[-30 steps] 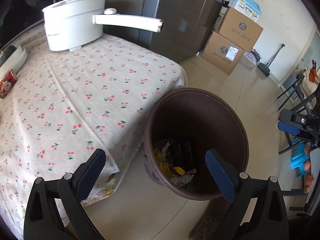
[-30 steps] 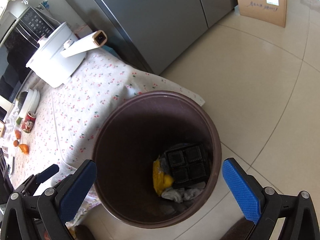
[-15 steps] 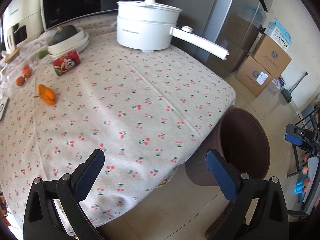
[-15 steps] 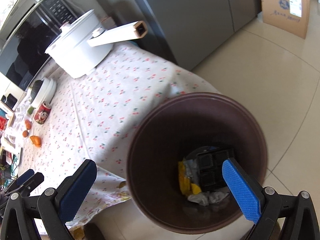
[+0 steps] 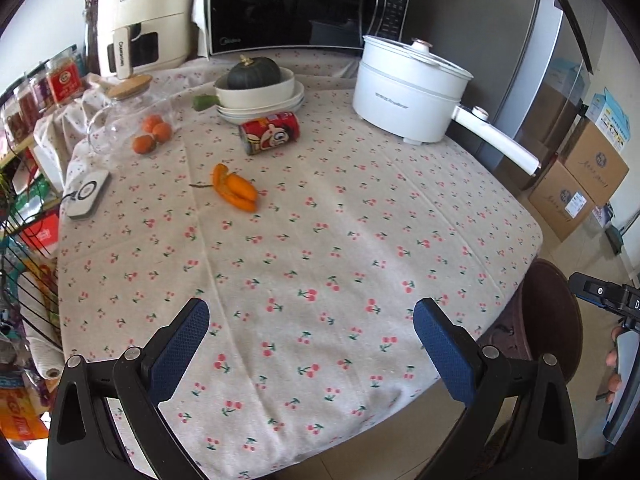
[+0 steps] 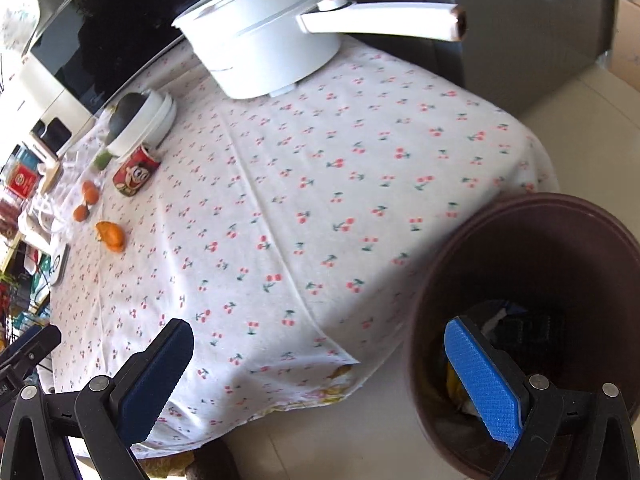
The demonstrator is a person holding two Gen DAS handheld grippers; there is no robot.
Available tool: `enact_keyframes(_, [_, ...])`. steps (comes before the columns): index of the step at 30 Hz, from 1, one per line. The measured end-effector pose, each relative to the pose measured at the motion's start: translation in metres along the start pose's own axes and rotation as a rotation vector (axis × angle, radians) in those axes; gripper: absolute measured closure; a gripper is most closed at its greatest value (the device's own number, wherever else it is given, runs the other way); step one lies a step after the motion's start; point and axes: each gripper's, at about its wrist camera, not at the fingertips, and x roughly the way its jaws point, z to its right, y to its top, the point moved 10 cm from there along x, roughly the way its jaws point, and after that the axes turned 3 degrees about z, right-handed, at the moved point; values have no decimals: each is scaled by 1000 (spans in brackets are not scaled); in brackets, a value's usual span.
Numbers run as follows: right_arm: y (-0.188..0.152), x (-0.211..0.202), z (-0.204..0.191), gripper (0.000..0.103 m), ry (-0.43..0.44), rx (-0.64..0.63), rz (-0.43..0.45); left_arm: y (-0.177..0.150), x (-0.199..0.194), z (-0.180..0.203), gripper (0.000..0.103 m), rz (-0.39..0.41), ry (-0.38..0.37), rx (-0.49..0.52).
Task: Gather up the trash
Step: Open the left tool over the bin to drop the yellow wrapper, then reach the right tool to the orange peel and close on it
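Both my left gripper (image 5: 311, 334) and right gripper (image 6: 346, 372) are spread, empty. Searching step: brown round plastic bin (image 6: 568, 216) holds scraps. Next, likely reach the tipped red printed can (image 5: 269, 132) across the cherry-print tablecloth (image 5: 340, 240).

The right gripper (image 6: 320, 372) hangs with jaws wide apart and empty, over the edge of the cherry-print bench (image 6: 320, 200) and the brown trash bin (image 6: 536, 236), where scraps lie; a red can (image 6: 136, 172) lies far back

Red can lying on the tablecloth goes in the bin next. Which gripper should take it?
Left, probably. The left gripper, open and empty, faces the red can; the right gripper sits by the bin.
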Motion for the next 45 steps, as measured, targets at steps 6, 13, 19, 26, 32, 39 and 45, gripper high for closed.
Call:
enact_keyframes(6, [-10,34,-47,0,-16,-110,-40,-2,-1,-48,0,5,56,-46])
enact_keyframes(13, [-25,71,-99,0,-24,-235,-77,-14,0,-105,0,-43,105,-181])
enact_keyframes(19, [-34,100,-150,0,-27,-351,-84,-19,-4,-140,0,-40,119,-237])
enact_keyframes(26, [-30,146,-213,0,-5,-458,-68,-30,6,-173,0,-68,167,-219])
enact_keyframes(32, [-20,196,-255,0,1,-543,-69,-35,15,-193,0,-86,207,-205])
enact_keyframes(39, [-12,250,-277,12,-16,-577,-78,-31,22,-200,0,-91,216,-198])
enact_keyframes(45, [9,268,-301,16,3,-591,-28,-34,28,-208,0,-109,230,-209])
